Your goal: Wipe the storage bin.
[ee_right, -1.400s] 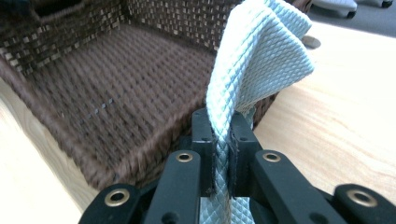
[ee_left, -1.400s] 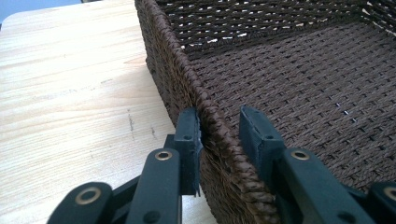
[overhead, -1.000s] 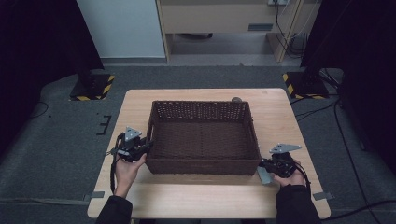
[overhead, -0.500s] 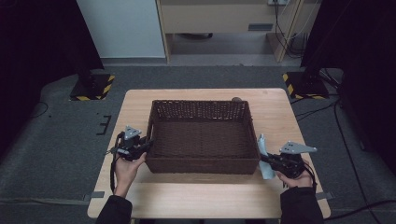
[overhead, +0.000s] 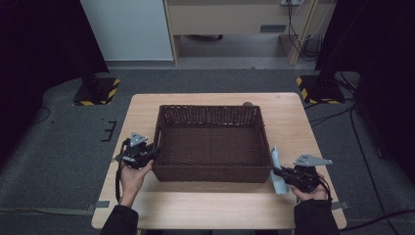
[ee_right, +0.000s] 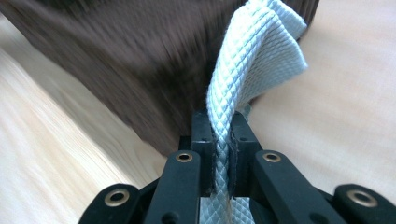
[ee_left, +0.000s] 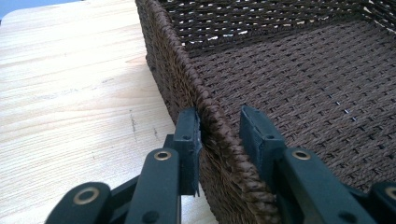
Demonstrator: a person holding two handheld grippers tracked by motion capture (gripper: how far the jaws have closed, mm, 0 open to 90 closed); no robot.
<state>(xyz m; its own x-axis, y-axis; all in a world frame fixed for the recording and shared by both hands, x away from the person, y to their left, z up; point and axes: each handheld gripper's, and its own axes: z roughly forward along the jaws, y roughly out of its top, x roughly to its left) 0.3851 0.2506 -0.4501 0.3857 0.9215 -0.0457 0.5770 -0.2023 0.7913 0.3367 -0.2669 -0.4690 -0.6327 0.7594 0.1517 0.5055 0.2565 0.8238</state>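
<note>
Since the earlier frames the right gripper (overhead: 280, 172) has drifted outward along the near right corner of the basket (overhead: 211, 174) and lifted a little, and the pale blue cloth (overhead: 276, 169) that lay low beside its hand now stands up against the basket's right wall; the left gripper (overhead: 149, 152) has kept its place at the basket's left wall. In the right gripper view the right gripper (ee_right: 220, 140) has its two black jaws pinched nearly together on the cloth (ee_right: 252, 60), a thick, diamond-woven strip that passes between the pads, rises above them and folds over at the top, with the dark side of the basket (ee_right: 140, 70) blurred just behind it and the light wood of the counter (ee_right: 345, 102) to the side. In the left gripper view the left gripper (ee_left: 219, 135) straddles the woven rim of the basket (ee_left: 299, 70): one jaw sits outside the wall, touching the braid, the other inside over the basket floor, with a narrow gap showing between that inner pad and the rim, so the jaws stand part-way open around the wall and a firm clamp cannot be told. The basket rests in the middle of the counter (overhead: 205, 210), its near long wall facing the person, whose hands come in from the bottom at either corner.
</note>
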